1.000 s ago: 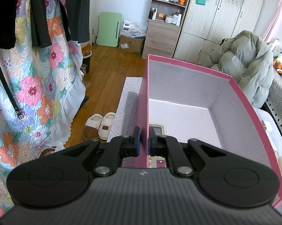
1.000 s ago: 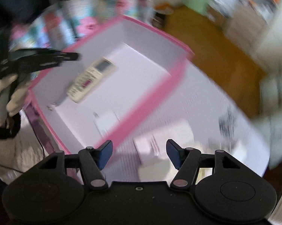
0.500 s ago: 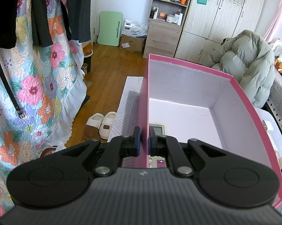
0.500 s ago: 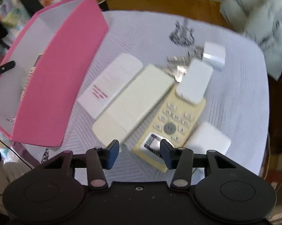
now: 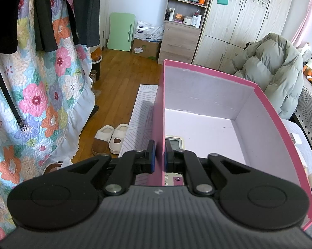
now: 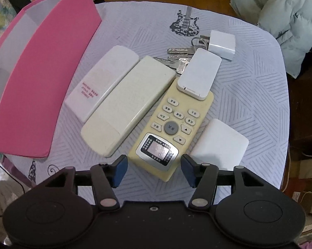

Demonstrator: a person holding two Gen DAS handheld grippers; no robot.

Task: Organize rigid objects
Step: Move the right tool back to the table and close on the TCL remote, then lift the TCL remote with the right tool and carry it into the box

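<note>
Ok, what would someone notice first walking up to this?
The big pink box at the table's left edge, its wall pinched by the left gripper. Next, the yellowed remote with the grey button, face up amid white devices, its screen end between the right gripper's open fingers.

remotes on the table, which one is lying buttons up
The yellowed remote nearest the open right gripper, with grey round button and display showing. The cream remote and white remote beside it show only plain backs.

The tall pink cardboard box [image 6: 31, 95] looks matt. The yellowed plastic remote control with buttons [image 6: 172, 124] is smooth; the silver metal keys [image 6: 178, 51] shine.
</note>
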